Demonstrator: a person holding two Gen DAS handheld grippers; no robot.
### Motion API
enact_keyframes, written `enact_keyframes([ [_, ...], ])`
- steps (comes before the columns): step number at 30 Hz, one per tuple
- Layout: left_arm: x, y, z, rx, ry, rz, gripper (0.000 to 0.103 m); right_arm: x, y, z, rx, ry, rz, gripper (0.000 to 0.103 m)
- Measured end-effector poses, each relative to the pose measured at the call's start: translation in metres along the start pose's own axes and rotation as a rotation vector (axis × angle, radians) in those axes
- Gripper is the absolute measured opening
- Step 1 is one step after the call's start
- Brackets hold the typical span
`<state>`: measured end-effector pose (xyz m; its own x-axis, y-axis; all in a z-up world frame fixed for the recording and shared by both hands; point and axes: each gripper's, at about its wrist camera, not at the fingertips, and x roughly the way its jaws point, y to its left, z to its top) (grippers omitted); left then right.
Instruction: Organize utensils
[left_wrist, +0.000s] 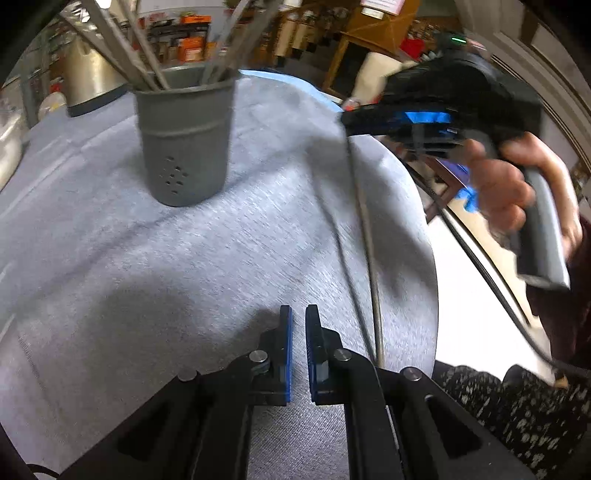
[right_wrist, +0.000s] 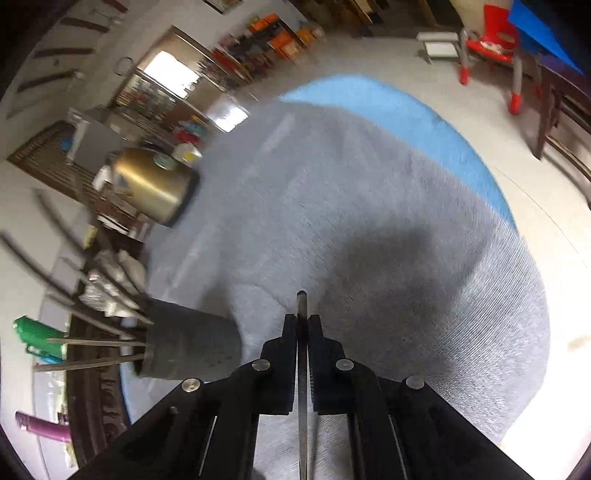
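Note:
A grey utensil holder (left_wrist: 184, 144) stands on the grey cloth with several metal utensils (left_wrist: 122, 48) sticking out of it; it also shows in the right wrist view (right_wrist: 192, 343) at the lower left. My right gripper (right_wrist: 303, 317) is shut on a thin metal utensil (right_wrist: 302, 369), whose end pokes out past the fingertips. In the left wrist view the right gripper (left_wrist: 351, 122) hangs at the right above the table with the utensil (left_wrist: 369, 236) dangling down from it. My left gripper (left_wrist: 298, 310) is nearly closed, with a narrow gap, and empty, low over the cloth.
A round table with a blue rim (right_wrist: 424, 110) is covered by the grey cloth (left_wrist: 221, 258). A brass-coloured kettle (right_wrist: 155, 188) stands at the far side. A red chair (right_wrist: 491, 48) and shelves are beyond the table. The table edge (left_wrist: 428, 258) runs at the right.

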<state>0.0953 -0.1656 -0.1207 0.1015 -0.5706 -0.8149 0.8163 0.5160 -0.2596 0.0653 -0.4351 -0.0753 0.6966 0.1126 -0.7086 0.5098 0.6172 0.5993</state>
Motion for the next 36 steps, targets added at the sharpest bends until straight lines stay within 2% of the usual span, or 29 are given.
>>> enact_keyframes([
  [3, -0.013, 0.001, 0.008, -0.04, -0.035, 0.043, 0.007, -0.029, 0.017, 0.0, -0.056, -0.094, 0.057, 0.006],
  [6, -0.022, -0.002, 0.019, -0.062, -0.057, 0.128, 0.007, -0.065, 0.041, 0.001, -0.131, -0.198, 0.099, 0.006],
  [10, -0.036, -0.004, 0.025, -0.097, -0.09, 0.205, 0.007, -0.105, 0.07, 0.0, -0.207, -0.313, 0.149, 0.006],
  [16, -0.054, -0.006, 0.021, -0.122, -0.107, 0.334, 0.007, -0.142, 0.104, -0.008, -0.279, -0.421, 0.194, 0.006],
  [18, -0.057, -0.004, 0.021, -0.13, -0.107, 0.351, 0.007, -0.148, 0.115, -0.01, -0.294, -0.442, 0.207, 0.006],
  [20, -0.077, 0.003, 0.017, -0.144, -0.11, 0.362, 0.007, -0.148, 0.128, -0.01, -0.309, -0.457, 0.216, 0.006],
  [31, -0.083, 0.019, 0.008, -0.187, -0.121, 0.389, 0.01, -0.164, 0.183, -0.003, -0.395, -0.574, 0.242, 0.006],
  [33, -0.085, 0.021, 0.006, -0.194, -0.122, 0.391, 0.012, -0.166, 0.194, -0.002, -0.407, -0.601, 0.24, 0.006],
  [36, -0.087, 0.027, 0.003, -0.21, -0.127, 0.396, 0.025, -0.167, 0.207, -0.002, -0.422, -0.642, 0.234, 0.006],
])
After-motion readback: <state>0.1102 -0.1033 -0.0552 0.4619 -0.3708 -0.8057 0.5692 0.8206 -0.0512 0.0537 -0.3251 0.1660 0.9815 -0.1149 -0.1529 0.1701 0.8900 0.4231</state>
